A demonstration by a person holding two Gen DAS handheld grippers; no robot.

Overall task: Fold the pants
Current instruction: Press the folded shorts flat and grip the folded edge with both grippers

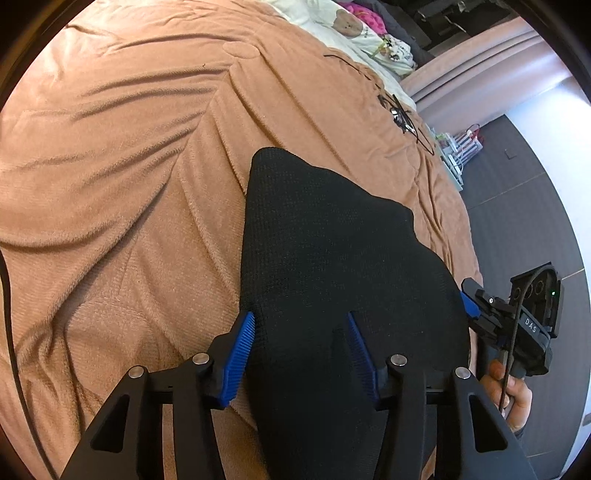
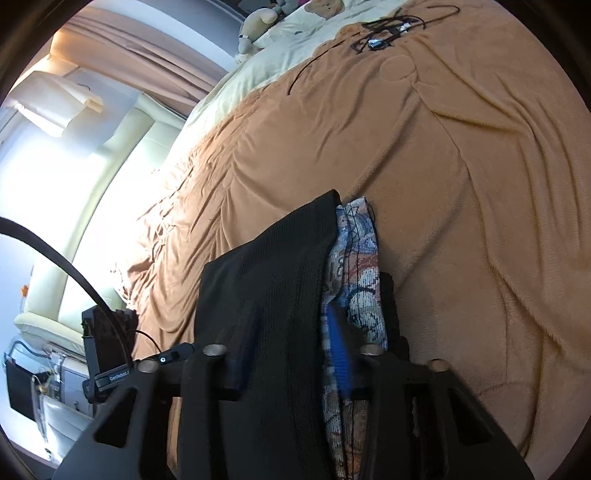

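Left claw (image 1: 301,356): fingers spread fairly wide with black pants (image 1: 332,258) fabric bunched between them; blue pads (image 1: 240,363) sit at either side of the cloth, and the fabric fills the gap, so it reads as a loose hold on the pants rather than a tight pinch. Right claw (image 2: 291,354): fingers closed in on a thick fold of the same pants (image 2: 273,295), left pad pressed into the black outer face, right blue pad (image 2: 338,354) against the patterned blue-grey inner lining (image 2: 360,258), which shows along the right edge of the fold. Pants are lifted off the bed at the near end, draped from both claws, far tip resting on or just above the tan blanket (image 1: 129,166). In the left wrist view the right claw (image 1: 471,306) is visible at the pants' right edge, gripped by a hand (image 1: 513,391). In the right wrist view the left claw's body (image 2: 110,350) sits low left, beside the bed edge. Blanket (image 2: 461,184) is creased, covers most of the bed. Black cable tangle (image 1: 402,114) lies near the far end of the blanket, well apart from the pants; same tangle (image 2: 384,33) is at the top of the right view. Cream bedding with a stuffed toy (image 2: 255,26) beyond it.
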